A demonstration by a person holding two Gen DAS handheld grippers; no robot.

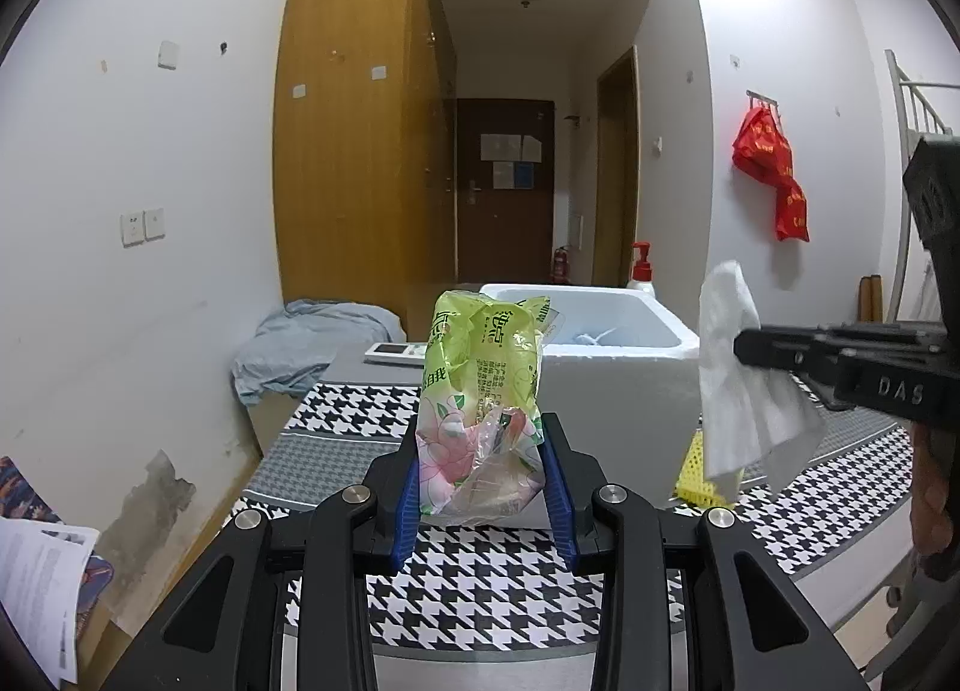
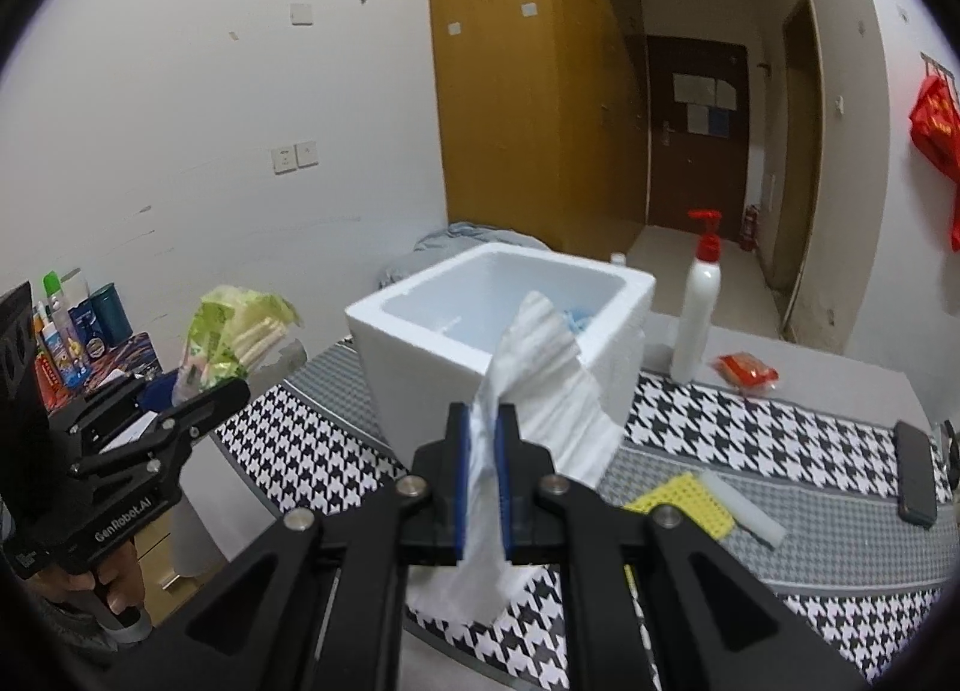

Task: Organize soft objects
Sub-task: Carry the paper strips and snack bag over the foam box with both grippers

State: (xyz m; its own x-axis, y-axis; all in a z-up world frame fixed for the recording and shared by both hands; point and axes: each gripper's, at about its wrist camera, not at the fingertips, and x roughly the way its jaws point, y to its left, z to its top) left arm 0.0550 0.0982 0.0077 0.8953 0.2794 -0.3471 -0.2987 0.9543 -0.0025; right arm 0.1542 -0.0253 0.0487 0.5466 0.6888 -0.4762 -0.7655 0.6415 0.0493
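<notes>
Over the table (image 2: 780,421) with its houndstooth cloth, both grippers are up in the air, each with something soft in it. The left gripper (image 1: 485,469) has its blue pads pressed on the lower end of a green tissue pack (image 1: 483,391), which stands upright between them, its crinkled plastic bulging above the fingers. The right gripper (image 2: 482,487) is clamped tight on a white tissue (image 2: 540,385); the sheet runs up out of the pads and flops toward the foam box (image 2: 420,325), with a loose tail hanging down below the fingers.

The box sits open on the cloth just beyond both grippers, and something pale blue lies inside it, though I can't make out what. From the left wrist view the tissue hangs just to the right of the box, in front of a yellow mesh pad (image 1: 696,469) lying on the table. A white pump bottle (image 2: 699,319) with a red top stands to the right of the box, and a small red packet (image 2: 744,373) lies near it. A dark phone (image 2: 915,469) rests at the far right edge of the table. A hand (image 2: 114,589) grips the left tool's handle.
</notes>
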